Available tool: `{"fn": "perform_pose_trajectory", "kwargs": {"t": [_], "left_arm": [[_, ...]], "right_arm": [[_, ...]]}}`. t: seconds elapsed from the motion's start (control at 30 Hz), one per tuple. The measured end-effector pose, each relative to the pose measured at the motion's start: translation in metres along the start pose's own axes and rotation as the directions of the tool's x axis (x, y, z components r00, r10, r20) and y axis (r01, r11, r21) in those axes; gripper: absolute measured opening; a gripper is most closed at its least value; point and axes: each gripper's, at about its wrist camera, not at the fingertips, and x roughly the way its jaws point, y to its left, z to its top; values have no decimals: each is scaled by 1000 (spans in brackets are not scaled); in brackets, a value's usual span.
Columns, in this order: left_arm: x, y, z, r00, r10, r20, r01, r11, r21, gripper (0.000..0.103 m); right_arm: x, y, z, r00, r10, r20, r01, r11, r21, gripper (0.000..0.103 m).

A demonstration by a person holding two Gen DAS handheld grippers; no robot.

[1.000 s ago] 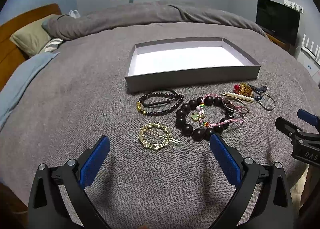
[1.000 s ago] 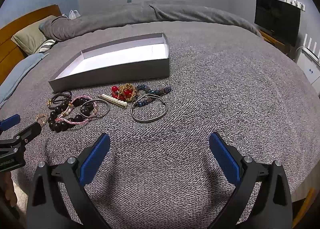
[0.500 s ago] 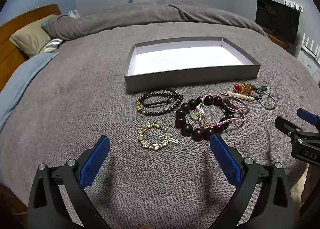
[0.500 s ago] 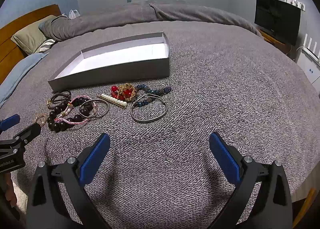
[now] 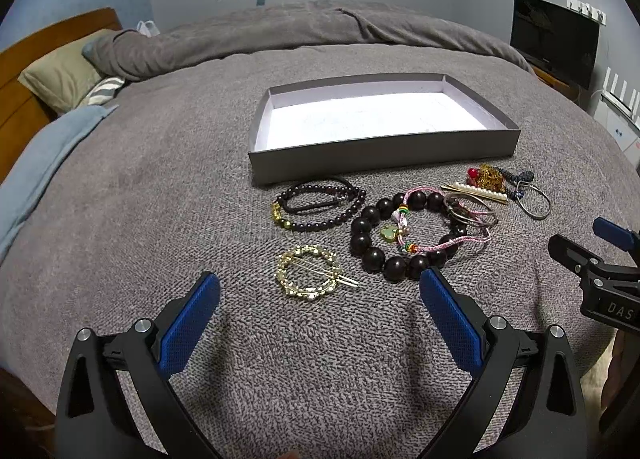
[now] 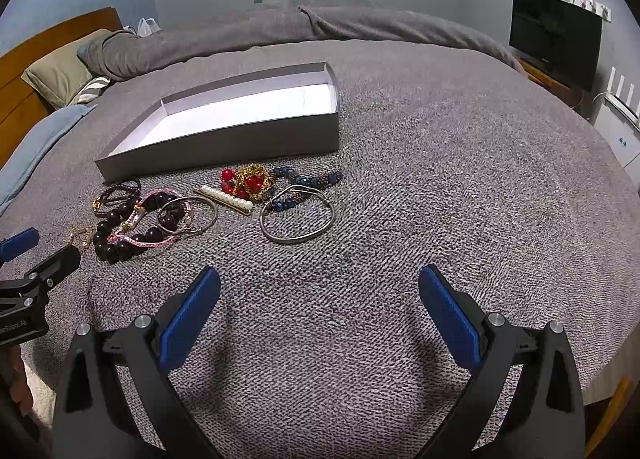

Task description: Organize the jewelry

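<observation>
Left wrist view, scanning left to right. The left gripper (image 5: 319, 287) is hanging over the grey blanket (image 5: 120, 219) with jaws spread wide, gripping nothing. Between its pads, at about 12 o'clock, the gold hair clip (image 5: 309, 273) is lying flat. Compared with a second ago the clip is sitting a little nearer the centre of the gap; otherwise nothing is shifting, so the change is only a small alignment of the tool.

At 12 o'clock beyond the clip, the small dark bead bracelet (image 5: 318, 207) is lying just in front of the grey box (image 5: 380, 161), which is holding nothing. At 1 o'clock the large dark bead bracelet (image 5: 404, 235) is overlapping a pink cord bracelet (image 5: 448, 241). At 2 o'clock the pearl bar clip (image 5: 476, 191) and a red-and-gold piece (image 5: 486, 175) are clustering near the box's right corner.

Right wrist view: the right gripper (image 6: 319, 287) is likewise gaping, empty, over bare blanket. At 11 o'clock the silver bangle (image 6: 297, 215) is lying touching the blue bead strand (image 6: 308, 183).

Judgement: no piece is in the box yet; the task is at its start. The left tool appears to be lining up on the gold clip as first pick. The clip is thin and flat on a soft weave, so the pads may snag fabric.
</observation>
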Motion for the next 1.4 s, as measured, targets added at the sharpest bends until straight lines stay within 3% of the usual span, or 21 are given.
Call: {"fn": "perform_pose_trajectory", "kwargs": {"t": [0.97, 1.2, 1.4], "left_arm": [[4, 2, -1, 1000, 20, 1, -20, 1000, 4, 99], [8, 13, 1, 999, 33, 21, -34, 999, 16, 99], [16, 14, -1, 999, -50, -1, 50, 995, 87, 99]], "right_arm": [[4, -2, 1, 1000, -6, -6, 6, 1000, 3, 98], [0, -6, 7, 998, -17, 67, 18, 1000, -19, 98], [7, -13, 12, 996, -37, 85, 43, 996, -73, 98]]}}
